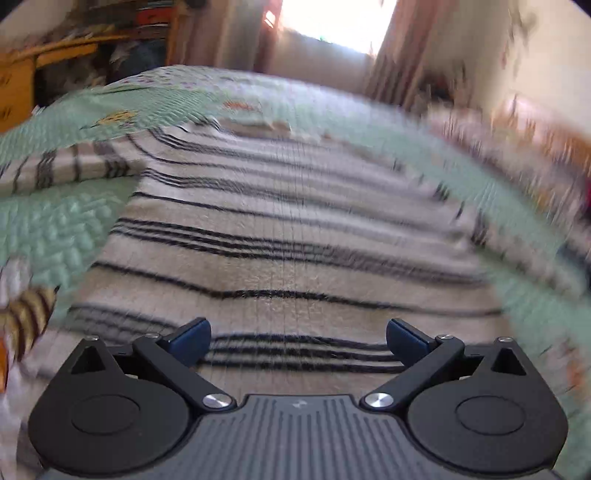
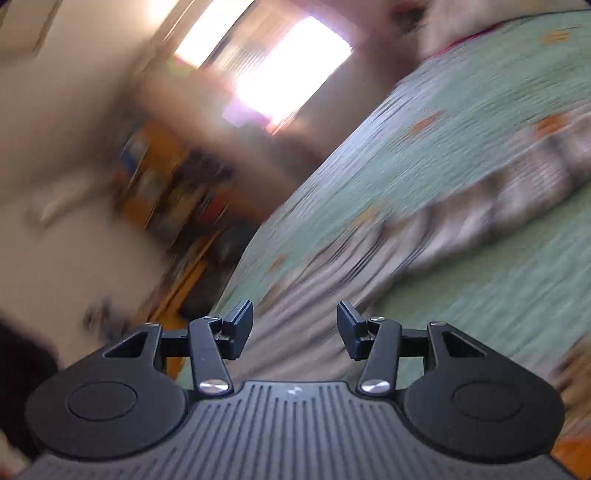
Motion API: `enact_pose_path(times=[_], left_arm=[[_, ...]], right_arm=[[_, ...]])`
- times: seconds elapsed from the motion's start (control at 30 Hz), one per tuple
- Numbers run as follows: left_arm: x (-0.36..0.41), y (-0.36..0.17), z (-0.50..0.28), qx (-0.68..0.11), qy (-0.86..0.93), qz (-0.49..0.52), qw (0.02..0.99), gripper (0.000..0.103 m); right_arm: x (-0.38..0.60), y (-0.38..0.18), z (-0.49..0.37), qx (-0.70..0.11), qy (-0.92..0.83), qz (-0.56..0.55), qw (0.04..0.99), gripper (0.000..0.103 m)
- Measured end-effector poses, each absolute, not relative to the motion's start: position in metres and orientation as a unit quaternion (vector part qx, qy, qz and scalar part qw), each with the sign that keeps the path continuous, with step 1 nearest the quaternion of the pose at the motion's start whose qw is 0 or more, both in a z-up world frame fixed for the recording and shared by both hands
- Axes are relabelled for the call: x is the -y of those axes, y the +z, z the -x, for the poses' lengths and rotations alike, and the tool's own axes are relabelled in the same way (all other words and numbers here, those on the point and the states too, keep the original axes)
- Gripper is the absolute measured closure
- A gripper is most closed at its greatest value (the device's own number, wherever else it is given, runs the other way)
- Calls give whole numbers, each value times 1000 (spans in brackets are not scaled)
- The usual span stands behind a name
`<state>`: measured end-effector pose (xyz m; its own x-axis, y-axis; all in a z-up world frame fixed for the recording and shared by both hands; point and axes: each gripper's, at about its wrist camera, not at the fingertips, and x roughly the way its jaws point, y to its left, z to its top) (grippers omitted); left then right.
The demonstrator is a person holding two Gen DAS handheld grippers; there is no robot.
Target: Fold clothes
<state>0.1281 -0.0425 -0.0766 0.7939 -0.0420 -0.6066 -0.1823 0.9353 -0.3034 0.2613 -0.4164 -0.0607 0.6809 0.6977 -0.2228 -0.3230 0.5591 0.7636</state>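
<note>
A beige sweater with dark stripes (image 1: 295,229) lies spread flat on a green quilted bedspread (image 1: 55,229). One sleeve (image 1: 66,168) stretches out to the left. My left gripper (image 1: 298,341) hovers open just above the sweater's near hem, with nothing between its fingers. In the right wrist view the picture is blurred and tilted. The same striped sweater (image 2: 424,236) runs diagonally across the bedspread (image 2: 480,110). My right gripper (image 2: 294,326) is open and empty over the sweater's edge near the bed's side.
A yellow wooden shelf unit (image 1: 22,81) with books stands beyond the bed at the left. A bright window (image 1: 332,22) with curtains is at the far end. Pillows or bedding (image 1: 517,133) lie along the right side. The bookshelf (image 2: 166,177) also shows past the bed's edge.
</note>
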Motion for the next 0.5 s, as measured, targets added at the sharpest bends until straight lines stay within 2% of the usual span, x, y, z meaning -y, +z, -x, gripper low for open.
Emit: enact_pose_path(times=[0.1, 0.17, 0.2, 0.23, 0.27, 0.33, 0.4, 0.47, 0.5], left_arm=[[26, -88, -105, -338, 33, 182, 923, 1], [16, -99, -91, -348, 23, 171, 921, 1], [15, -100, -82, -341, 18, 162, 926, 1], [15, -99, -73, -334, 15, 153, 930, 1], [16, -98, -66, -333, 13, 148, 931, 1], [19, -88, -53, -323, 5, 158, 933, 1], [10, -81, -41, -297, -17, 208, 932, 1], [3, -81, -31, -287, -29, 243, 926, 1], [2, -83, -27, -290, -29, 245, 925, 1]], right_arm=[[356, -76, -240, -313, 353, -328, 819, 51], [343, -110, -225, -380, 324, -328, 802, 51], [339, -130, -220, -418, 293, -327, 795, 68], [342, -142, -220, -420, 275, -335, 797, 84], [348, -137, -208, -417, 270, -342, 798, 88], [361, -125, -182, -409, 261, -354, 799, 77], [366, -108, -154, -391, 259, -346, 813, 59], [359, -95, -134, -376, 276, -320, 825, 51], [359, -102, -126, -387, 281, -308, 822, 51]])
